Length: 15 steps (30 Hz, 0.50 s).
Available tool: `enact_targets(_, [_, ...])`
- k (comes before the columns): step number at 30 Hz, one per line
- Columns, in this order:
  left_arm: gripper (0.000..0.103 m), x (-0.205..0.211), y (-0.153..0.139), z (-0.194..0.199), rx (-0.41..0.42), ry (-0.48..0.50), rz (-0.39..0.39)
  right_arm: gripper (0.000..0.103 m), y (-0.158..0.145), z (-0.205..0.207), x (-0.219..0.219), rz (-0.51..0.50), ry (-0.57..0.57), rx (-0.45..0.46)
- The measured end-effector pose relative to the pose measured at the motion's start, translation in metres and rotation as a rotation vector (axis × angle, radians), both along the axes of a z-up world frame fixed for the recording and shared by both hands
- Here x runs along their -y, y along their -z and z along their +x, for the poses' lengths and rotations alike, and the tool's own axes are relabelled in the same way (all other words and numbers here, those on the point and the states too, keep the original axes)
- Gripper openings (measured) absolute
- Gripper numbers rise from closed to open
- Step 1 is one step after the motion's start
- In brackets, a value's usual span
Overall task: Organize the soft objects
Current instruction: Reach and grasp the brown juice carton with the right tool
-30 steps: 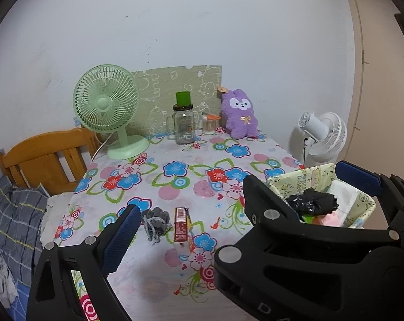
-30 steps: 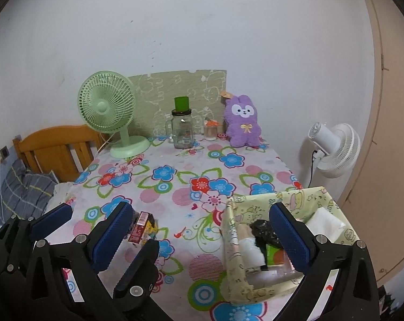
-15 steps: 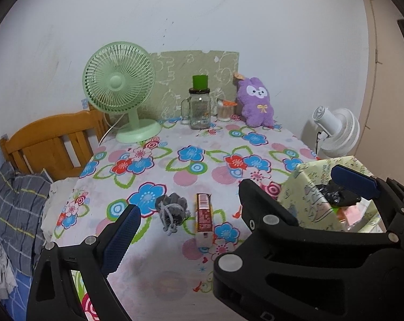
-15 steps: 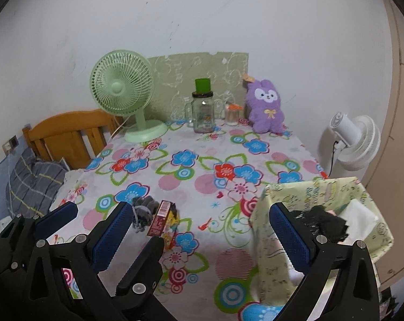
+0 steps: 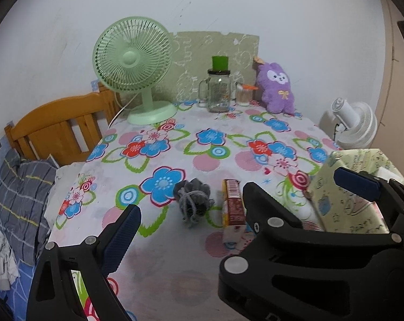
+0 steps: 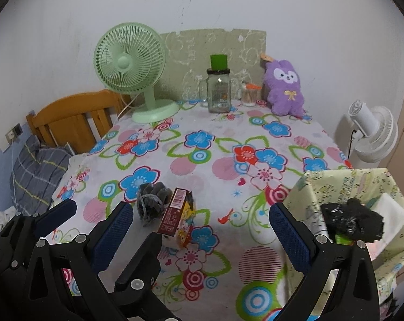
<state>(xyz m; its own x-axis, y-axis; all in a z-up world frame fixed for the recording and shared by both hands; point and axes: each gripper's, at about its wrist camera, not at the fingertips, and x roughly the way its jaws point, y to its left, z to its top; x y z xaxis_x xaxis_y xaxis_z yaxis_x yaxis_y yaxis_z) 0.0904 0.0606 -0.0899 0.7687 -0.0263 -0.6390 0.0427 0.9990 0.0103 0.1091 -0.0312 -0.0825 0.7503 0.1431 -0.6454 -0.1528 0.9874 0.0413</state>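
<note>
A grey knitted bundle (image 5: 192, 200) (image 6: 151, 203) lies on the flowered tablecloth, touching a red-brown snack box (image 5: 232, 208) (image 6: 175, 214) on its right. My left gripper (image 5: 202, 227) is open and empty just short of the bundle; its right finger is hidden behind the right gripper. My right gripper (image 6: 200, 230) is open and empty, with the box just ahead of its left finger. A yellow-green fabric basket (image 5: 357, 214) (image 6: 335, 187) at the right edge holds a crumpled black soft item (image 6: 351, 220) and something white (image 6: 389, 208). A purple plush (image 5: 275, 91) (image 6: 286, 91) sits at the back.
At the back stand a green desk fan (image 5: 133, 61), a glass jar with a green lid (image 5: 219, 91) and a small jar (image 5: 243, 95). A wooden headboard (image 5: 54, 131) and grey plaid bedding (image 5: 22, 187) lie left of the table. A white fan (image 5: 354, 123) stands off the right edge.
Both grippers have come lower and closer to the table, so the grey bundle and the box loom larger. The basket has slid toward the right edge of view. Both stay open.
</note>
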Motion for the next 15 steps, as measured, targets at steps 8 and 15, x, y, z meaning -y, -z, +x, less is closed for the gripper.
enact_targets(8, [0.097,-0.009,0.016,0.013,-0.040,-0.022,0.009,0.103,0.018,0.016,-0.008,-0.005,-0.006,-0.044])
enact_targets(15, [0.097,-0.017,0.026,0.022,-0.061,-0.035,0.027,0.101,0.031,0.028,-0.016,0.006,-0.022,-0.082])
